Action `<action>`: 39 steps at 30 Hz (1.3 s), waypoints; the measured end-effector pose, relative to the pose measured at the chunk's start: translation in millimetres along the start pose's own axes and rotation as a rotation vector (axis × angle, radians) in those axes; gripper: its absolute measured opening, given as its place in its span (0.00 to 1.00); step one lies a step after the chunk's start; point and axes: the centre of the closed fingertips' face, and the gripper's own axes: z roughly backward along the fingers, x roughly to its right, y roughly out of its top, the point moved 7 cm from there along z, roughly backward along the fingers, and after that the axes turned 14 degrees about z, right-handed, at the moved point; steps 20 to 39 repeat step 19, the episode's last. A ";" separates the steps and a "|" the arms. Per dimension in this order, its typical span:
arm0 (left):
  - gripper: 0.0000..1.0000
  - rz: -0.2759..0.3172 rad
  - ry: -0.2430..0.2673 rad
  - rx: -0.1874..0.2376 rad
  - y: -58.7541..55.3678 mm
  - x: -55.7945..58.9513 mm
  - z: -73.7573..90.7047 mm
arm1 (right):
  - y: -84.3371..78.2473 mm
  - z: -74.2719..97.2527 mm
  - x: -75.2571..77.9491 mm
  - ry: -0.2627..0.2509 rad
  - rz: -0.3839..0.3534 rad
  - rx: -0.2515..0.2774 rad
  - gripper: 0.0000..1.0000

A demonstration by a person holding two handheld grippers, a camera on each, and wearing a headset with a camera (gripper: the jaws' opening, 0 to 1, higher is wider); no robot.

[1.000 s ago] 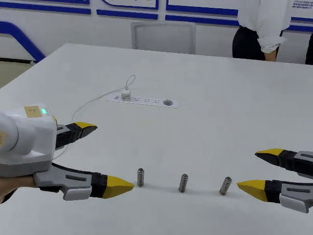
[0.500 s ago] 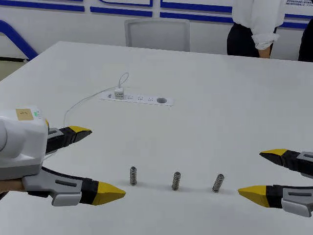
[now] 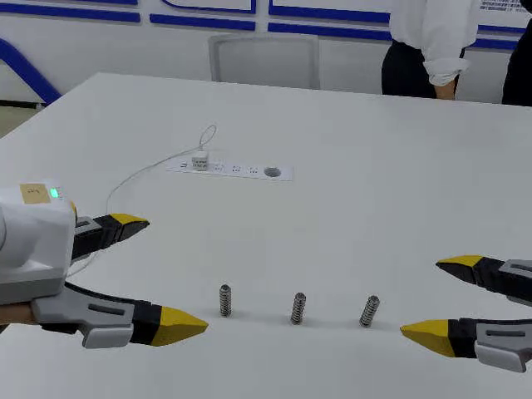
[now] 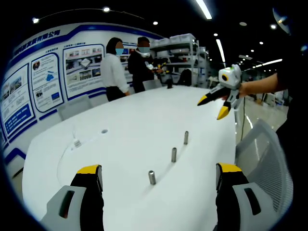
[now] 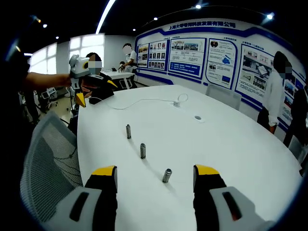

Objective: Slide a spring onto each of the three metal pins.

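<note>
L gripper [image 3: 170, 274] is held at the near left of the white table [image 3: 374, 166]. Its jaws are spread wide & nothing is gripped. R gripper [image 3: 422, 298] is held at the near right. Its jaws are also spread wide, w/ nothing btw them. Both sets of yellow tips are pointed in toward the middle.

3 springs are stood in a row btw the grippers, near the front edge: left spring [image 3: 225, 300], middle spring [image 3: 298, 307], right spring [image 3: 369, 311]. The left one is upright. The right one is leaned a bit to the right. Each is set apart from the next & none is touched by a jaw. The L gripper's near tip is close to the left spring, and the R gripper's near tip is close to the right spring. The pins inside the springs can't be made out.

Further back, a power strip [image 3: 241, 170] is laid flat w/ a small white plug [image 3: 199, 160] at its left end. A grey chair [image 3: 264, 58] is set at the far edge. A person in a white top [image 3: 432, 33] is seen at the far right.
</note>
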 end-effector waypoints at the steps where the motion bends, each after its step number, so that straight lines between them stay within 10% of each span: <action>1: 1.00 0.000 -0.001 0.001 0.1 0.0 -0.2 | -0.5 -0.1 -0.5 0.001 -0.001 -0.001 0.65; 39: 1.00 0.014 -0.014 0.004 -6.3 2.1 -1.2 | 3.3 -4.5 -5.9 0.021 0.000 -0.015 0.65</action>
